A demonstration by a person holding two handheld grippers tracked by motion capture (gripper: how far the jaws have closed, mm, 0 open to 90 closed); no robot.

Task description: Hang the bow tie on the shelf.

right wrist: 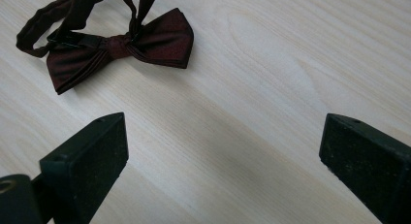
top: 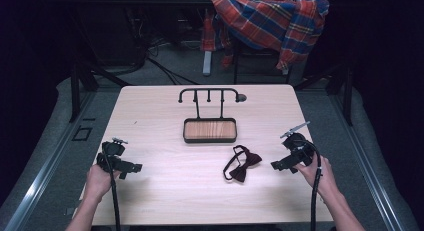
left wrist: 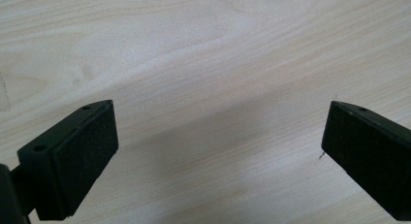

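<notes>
Dark red bow tie (top: pixel 243 163) flat on the pale wooden table (top: pixel 165 191), right of centre, in front of the black hook stand (top: pixel 209 95) with its wood-lined tray (top: pixel 209 130), apart from it. Strap looped off behind the bow, toward the stand, with a small black clasp on it in the right gripper view. Right gripper (top: pixel 278 165) just beside the tie, pointed at it, jaws spread wide and empty; in its own view, bow (right wrist: pixel 118 47) near the upper left, bare tabletop between the jaws. Left gripper (top: pixel 131 169) well apart at the table's left side, likewise wide open over bare wood, nothing held. Likely very light and soft: pleated satin-like cloth, limp strap, probably a little slippery, prone to folding or sliding under a push. Not fragile, though creasable. Best hold, by judgement: the centre knot, firmest and thickest part, pinched across from above; alternatively the strap loop where it stands off the table, handy for hanging on a hook.
</notes>
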